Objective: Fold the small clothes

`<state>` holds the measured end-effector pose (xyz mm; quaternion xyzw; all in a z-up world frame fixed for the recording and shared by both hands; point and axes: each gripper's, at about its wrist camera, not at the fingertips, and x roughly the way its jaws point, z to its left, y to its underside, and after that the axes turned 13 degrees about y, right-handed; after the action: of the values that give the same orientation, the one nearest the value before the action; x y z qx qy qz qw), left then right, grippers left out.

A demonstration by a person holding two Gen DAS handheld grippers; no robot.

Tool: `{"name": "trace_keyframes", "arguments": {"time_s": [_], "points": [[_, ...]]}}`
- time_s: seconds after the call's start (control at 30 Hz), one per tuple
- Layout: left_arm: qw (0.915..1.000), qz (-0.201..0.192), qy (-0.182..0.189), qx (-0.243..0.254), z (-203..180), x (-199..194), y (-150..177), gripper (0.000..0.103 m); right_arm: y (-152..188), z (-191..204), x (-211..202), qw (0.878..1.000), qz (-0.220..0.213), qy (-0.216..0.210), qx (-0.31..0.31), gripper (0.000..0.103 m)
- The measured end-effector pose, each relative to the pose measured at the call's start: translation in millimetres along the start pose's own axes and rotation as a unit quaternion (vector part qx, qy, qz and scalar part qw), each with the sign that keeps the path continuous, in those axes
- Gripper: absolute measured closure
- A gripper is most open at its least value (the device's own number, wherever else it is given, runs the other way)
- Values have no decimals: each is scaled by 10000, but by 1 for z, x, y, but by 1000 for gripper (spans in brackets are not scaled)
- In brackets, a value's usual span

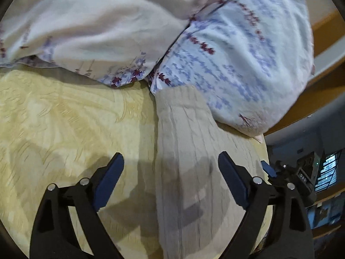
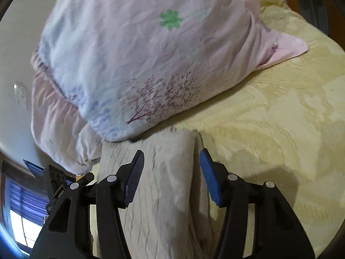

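Your left hand-held gripper (image 1: 170, 172) and right hand-held gripper (image 2: 171, 168) gape, empty, over beige garment (image 1: 183, 151); floral pillow (image 2: 129, 64) overlaps its far end on the bed (image 1: 64, 129).

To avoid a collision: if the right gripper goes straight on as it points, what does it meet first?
Probably the beige garment lying under the open right gripper; beyond it, the floral pillow. Depth is unclear.

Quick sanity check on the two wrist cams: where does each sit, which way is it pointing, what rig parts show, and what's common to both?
Left wrist: on the left gripper, looking forward and down at the beige garment, yellow bedspread and floral pillow; both open fingers show, plus the right gripper at the right edge.
Right wrist: on the right gripper, above the same garment, facing the pillow; both open fingers show.
Shared: garment, pillow, bedspread.
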<state>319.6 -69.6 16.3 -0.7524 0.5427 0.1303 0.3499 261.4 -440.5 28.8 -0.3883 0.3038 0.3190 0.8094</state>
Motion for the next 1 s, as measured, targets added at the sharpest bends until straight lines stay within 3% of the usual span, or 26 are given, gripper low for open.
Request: {"name": "trace_keyframes", "arguments": {"time_s": [0.27, 0.33, 0.37, 0.4, 0.5, 0.67, 0.73, 0.87, 0.93, 1.0], "points": [[9992, 145, 191, -315, 12, 36, -24, 30, -21, 10, 43, 9988, 497, 10, -13, 48], [9987, 111, 301, -393, 13, 42, -29, 43, -20, 11, 46, 9988, 495, 45, -50, 64], [9982, 112, 418, -424, 15, 44, -30, 51, -19, 11, 46, 9989, 463, 25, -100, 90], [9976, 117, 533, -431, 16, 44, -32, 70, -17, 10, 44, 9990, 418, -81, -123, 91], [9985, 47, 520, -189, 7, 43, -28, 86, -11, 18, 27, 9991, 39, -101, -408, 93], [9953, -319, 919, -7, -1, 22, -25, 91, -3, 38, -24, 9908, -892, -387, -940, 93], [9962, -425, 751, 117, -3, 18, -26, 93, -1, 44, -33, 9860, -1174, -203, -1163, 93], [9989, -420, 178, 81, 8, 26, -32, 95, -5, 32, 8, 9863, -753, 902, -1159, 93], [9993, -367, 75, 24, 10, 29, -30, 92, -5, 24, 30, 9886, -402, 1028, -1020, 93], [9994, -352, 60, 28, 12, 23, -27, 86, -3, 20, 29, 9909, -393, 945, -874, 89]]}}
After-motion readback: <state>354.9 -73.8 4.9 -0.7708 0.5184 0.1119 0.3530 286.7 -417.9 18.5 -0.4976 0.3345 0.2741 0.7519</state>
